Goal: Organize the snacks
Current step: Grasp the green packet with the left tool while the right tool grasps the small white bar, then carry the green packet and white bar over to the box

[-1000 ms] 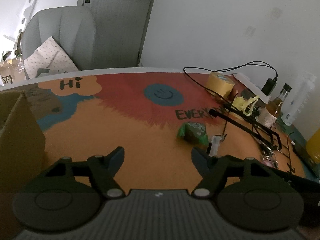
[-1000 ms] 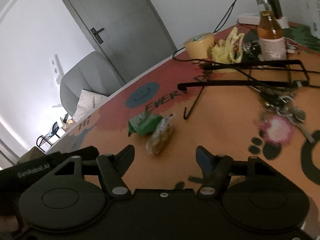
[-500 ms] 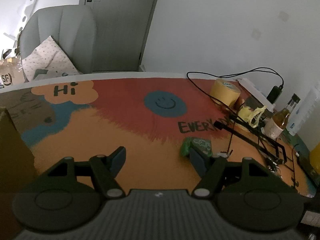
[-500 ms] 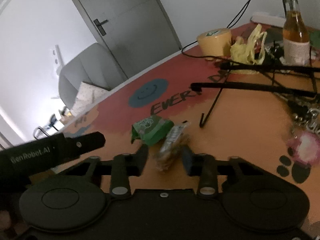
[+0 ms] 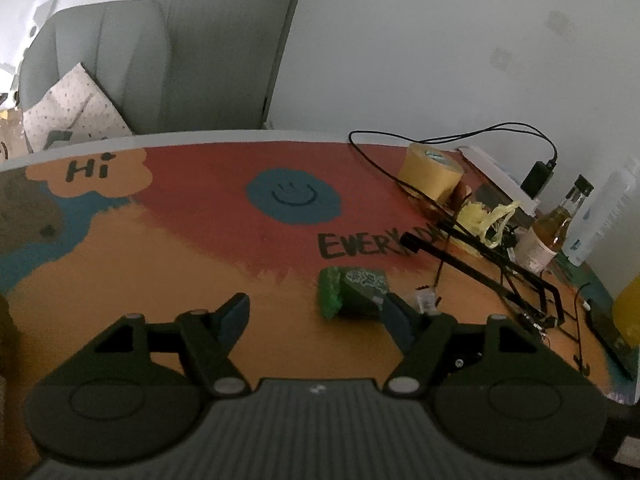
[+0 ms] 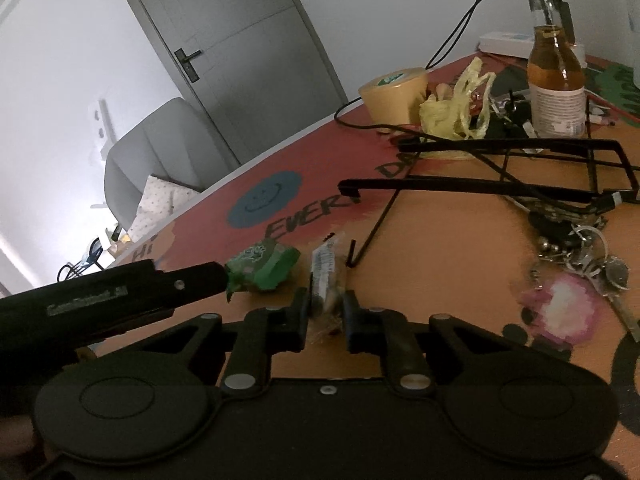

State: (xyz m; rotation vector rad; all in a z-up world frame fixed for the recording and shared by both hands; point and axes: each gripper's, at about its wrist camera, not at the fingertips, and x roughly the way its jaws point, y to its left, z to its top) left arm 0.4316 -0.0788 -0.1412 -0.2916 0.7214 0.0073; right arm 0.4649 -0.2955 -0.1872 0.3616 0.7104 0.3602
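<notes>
1. Covering the table (image 5: 168, 280) is a bright orange-red mat; grey door (image 6: 240, 52) and armchair (image 5: 96, 76) sit behind.
2. Two snacks: a green packet (image 5: 352, 292) and a clear packet (image 6: 328, 276), side by side.
3. Right gripper (image 6: 326, 316) has just clamped onto the clear packet; left gripper (image 5: 316, 316) gapes, empty, near the green one.

Dim room: a grey door (image 5: 224, 40) at twelve o'clock, grey armchair (image 5: 96, 76) at eleven, bare white wall (image 5: 460, 48) toward two.

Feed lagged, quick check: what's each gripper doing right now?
Left gripper: open, empty, beside the green snack packet.
Right gripper: just closed on the clear snack packet.
</notes>
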